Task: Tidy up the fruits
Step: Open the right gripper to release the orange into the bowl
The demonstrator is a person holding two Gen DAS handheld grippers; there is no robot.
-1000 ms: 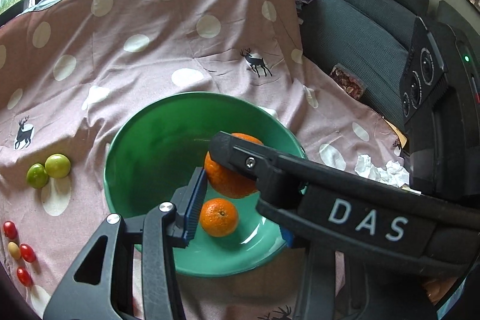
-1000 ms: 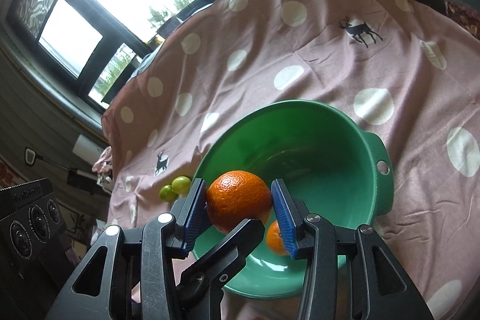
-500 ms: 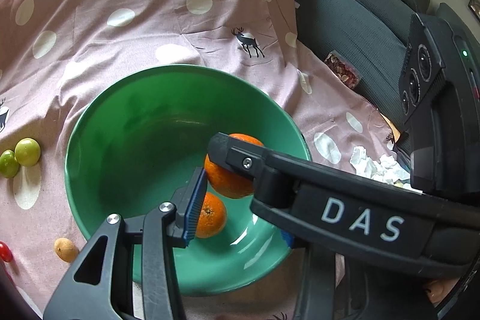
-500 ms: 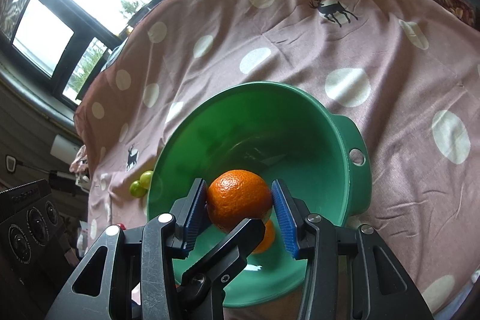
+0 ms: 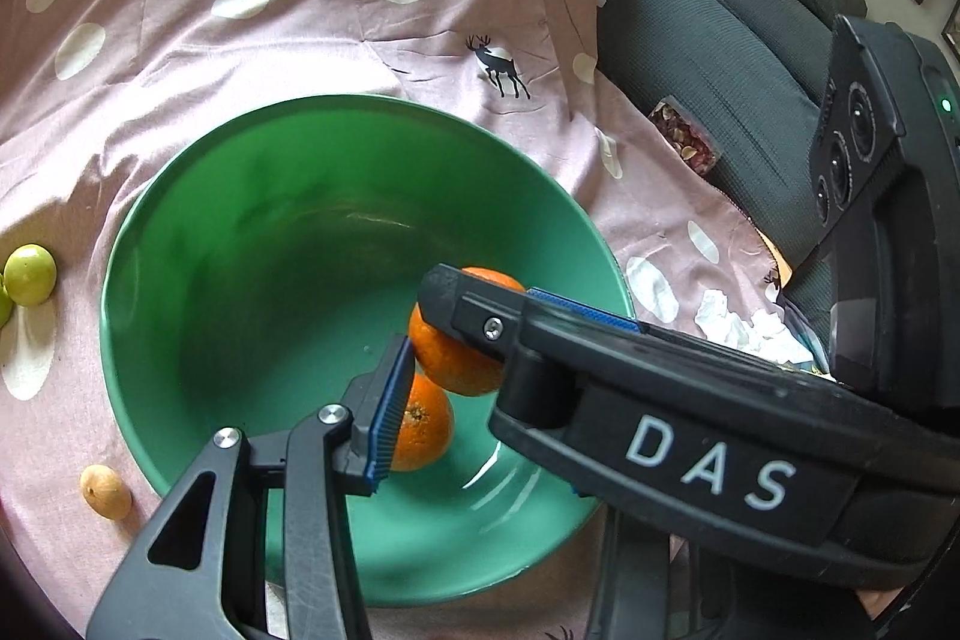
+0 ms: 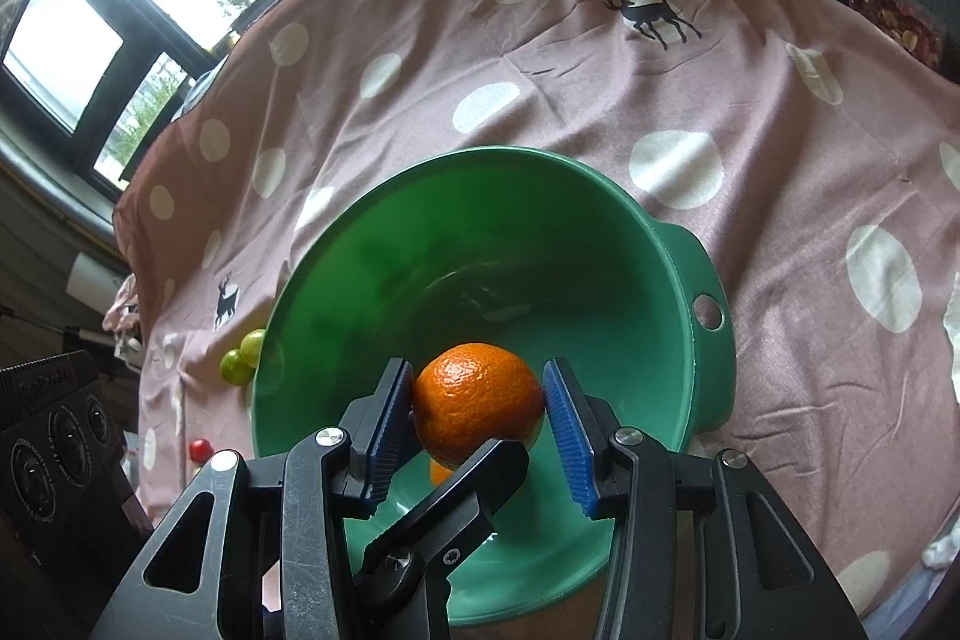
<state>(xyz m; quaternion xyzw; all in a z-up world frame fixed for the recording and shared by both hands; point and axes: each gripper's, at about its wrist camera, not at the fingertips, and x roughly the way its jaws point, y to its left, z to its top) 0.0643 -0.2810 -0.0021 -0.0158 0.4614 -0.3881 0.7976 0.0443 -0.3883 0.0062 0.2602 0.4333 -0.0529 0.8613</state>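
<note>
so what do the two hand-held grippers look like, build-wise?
Both look alike: black linkage bodies with silver pivot pins and triangular cut-outs, black fingers faced with ribbed blue pads. The right hand-held gripper shows scuffed arms. In the left wrist view its body carries white "DAS" lettering, a screw near the fingertip and a black module with round lenses and a green light. The left hand-held gripper matches.

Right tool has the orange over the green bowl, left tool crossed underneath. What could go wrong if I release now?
1. The orange sits in the right tool just above a finger of the left tool; released, it may hit that and bounce out of the green bowl.
2. A second orange lies below; the drop could glance off it.
3. The tools cross closely; pulling either out may bump the other.
</note>
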